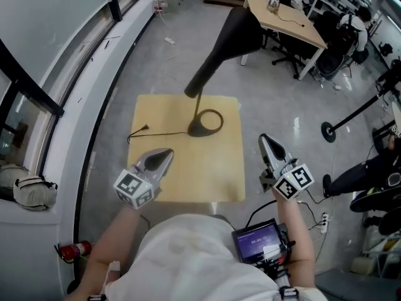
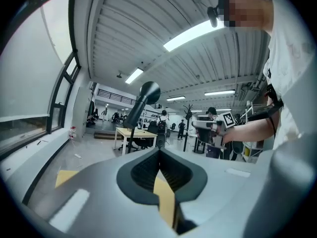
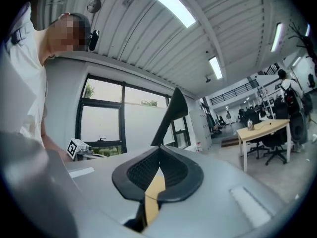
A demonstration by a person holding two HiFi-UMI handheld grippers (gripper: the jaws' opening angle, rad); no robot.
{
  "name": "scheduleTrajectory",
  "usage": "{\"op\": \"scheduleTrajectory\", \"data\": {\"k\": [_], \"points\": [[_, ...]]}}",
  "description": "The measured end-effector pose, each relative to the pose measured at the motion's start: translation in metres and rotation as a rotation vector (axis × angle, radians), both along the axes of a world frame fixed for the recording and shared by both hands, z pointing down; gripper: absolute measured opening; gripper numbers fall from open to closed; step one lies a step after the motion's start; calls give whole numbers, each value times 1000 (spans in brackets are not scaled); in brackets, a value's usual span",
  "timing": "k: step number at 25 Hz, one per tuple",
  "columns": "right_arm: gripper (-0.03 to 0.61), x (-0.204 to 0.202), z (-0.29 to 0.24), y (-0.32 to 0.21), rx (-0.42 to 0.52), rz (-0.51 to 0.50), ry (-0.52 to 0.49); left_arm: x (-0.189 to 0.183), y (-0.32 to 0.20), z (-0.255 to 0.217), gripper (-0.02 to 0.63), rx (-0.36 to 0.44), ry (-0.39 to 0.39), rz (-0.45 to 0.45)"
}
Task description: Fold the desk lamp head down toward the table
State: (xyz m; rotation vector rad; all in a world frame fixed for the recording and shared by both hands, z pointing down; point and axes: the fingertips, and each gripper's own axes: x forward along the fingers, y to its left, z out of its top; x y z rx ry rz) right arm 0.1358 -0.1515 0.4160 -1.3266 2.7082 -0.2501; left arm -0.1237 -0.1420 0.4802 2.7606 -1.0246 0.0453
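"Head view: where's the lamp, and how will it fold?"
"It's on the table's far side. The ring base lies flat and the matte black cone head is raised high on a thin stem. I'd guess a stiff hinge and a light base (it could tip). Take the head by its neck and steady the base."
"Grippers?"
"The left gripper and right gripper are both pressed together and empty. They're by the near edge, well apart from the lamp."
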Motion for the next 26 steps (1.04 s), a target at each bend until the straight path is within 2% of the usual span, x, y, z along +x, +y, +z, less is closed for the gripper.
{"op": "scheduleTrajectory", "data": {"k": [7,13,21,26], "points": [[12,-66,74,78,-125,-57,-9,-11,49,21,2,-54,21,34],[12,-118,88,119,-149,-98,-28,-18,93,38,2,-89,25,71],[12,-122,89,147,-158,-63,-36,-24,122,46,2,-97,52,57],[11,-143,95,158,-168,-79,-36,-27,145,60,2,-129,45,79]]}}
